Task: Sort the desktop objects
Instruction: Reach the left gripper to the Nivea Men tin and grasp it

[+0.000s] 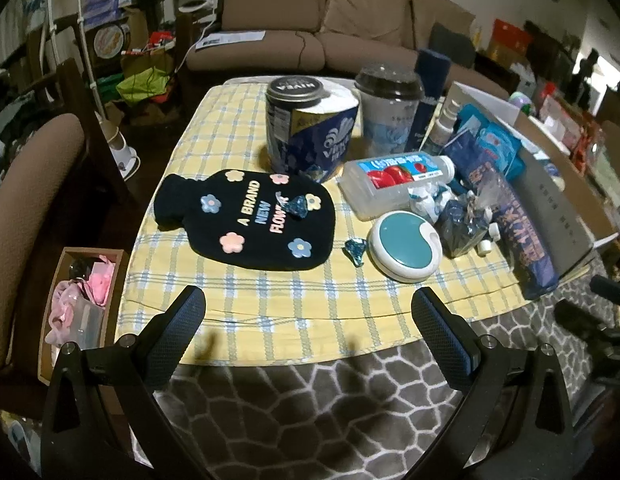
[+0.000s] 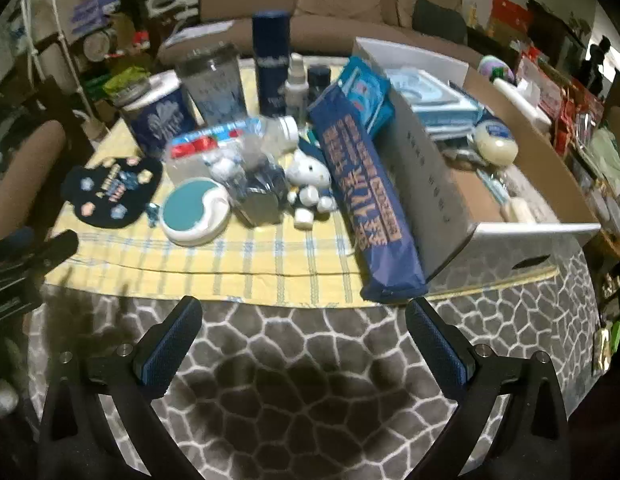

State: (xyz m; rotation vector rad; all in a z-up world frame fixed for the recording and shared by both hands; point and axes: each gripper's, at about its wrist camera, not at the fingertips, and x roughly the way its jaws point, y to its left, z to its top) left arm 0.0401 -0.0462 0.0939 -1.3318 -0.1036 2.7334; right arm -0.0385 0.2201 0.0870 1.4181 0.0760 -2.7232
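Yellow checked cloth [image 1: 270, 300] covers the table, and both pairs of tongs hang over its near edge, above a grey rug with a white honeycomb pattern [image 2: 310, 380]. The left tongs [image 1: 309, 320] stand wide apart with nothing between them; the right tongs [image 2: 304, 328] are equally wide and empty.

Ahead of the left tongs lies a black fabric hot-water-bottle cover with pastel flowers [image 1: 250, 216], a crumpled blue foil wrapper [image 1: 298, 205] resting on it. Just right of the cover sits a second blue foil wrapper [image 1: 355, 250], then a round white-and-teal case [image 1: 405, 246]. Behind these stand a dark round tin [image 1: 296, 90] on a blue-wrapped paper roll [image 1: 321, 140], and a clear lidded cup [image 1: 389, 112]. A clear plastic bottle with a red-and-blue label [image 1: 393, 178] lies on its side.

Ahead of the right tongs, a long dark-blue packet with orange print [image 2: 369, 192] leans against an open grey cardboard box [image 2: 429, 184]. A small white cat figurine [image 2: 310, 176] sits just left of the packet, well beyond the tongs.
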